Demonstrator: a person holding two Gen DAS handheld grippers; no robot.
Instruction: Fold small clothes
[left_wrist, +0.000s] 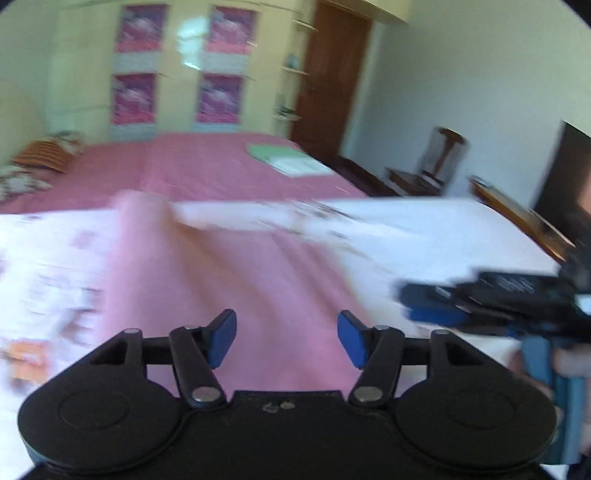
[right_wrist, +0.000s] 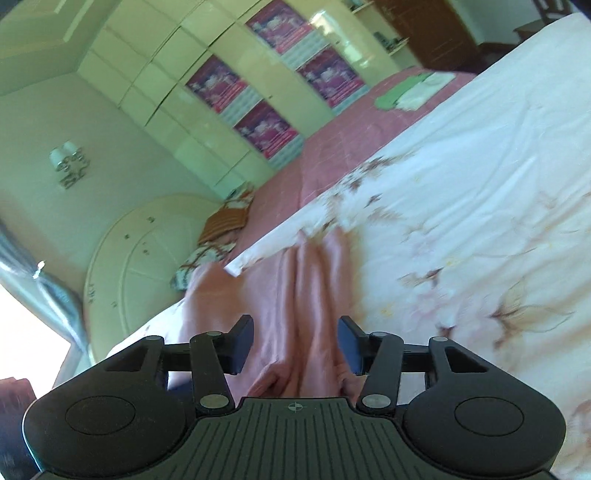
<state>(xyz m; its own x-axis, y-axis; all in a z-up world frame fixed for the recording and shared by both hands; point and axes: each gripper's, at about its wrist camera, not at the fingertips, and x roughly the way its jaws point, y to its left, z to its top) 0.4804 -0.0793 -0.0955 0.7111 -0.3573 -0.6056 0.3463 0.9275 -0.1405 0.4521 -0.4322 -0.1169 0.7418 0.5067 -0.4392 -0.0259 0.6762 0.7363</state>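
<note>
Looking along the left wrist view, the left gripper (left_wrist: 287, 338) has its blue-padded jaws standing apart with nothing between them; the soft pink fabric garment (left_wrist: 221, 266) lies below and ahead of them, spread in a long strip across the white floral-printed bedsheet (left_wrist: 443, 236). The picture is smeared, so the garment's far edge cannot be read exactly. At the right edge the right gripper (left_wrist: 424, 302) shows as a dark blue-and-black blur, close above the sheet. Further back on the pink bedspread (left_wrist: 207, 166) sits a green and white folded pile (left_wrist: 284, 157).

Turning to the right wrist view, which is rolled steeply, the right gripper (right_wrist: 296, 343) also has its jaws apart; the pink garment (right_wrist: 306, 288) runs in lengthwise ridges directly under the gap, but the pads do not press on it. The floral bedsheet (right_wrist: 480, 184) fills the right side.

The risk, as I judge it, is that the ridged, bunched cloth settles crooked, so any next fold would lock in wrinkles. A grab made low could also pinch the bedsheet together with the garment and drag both.
</note>
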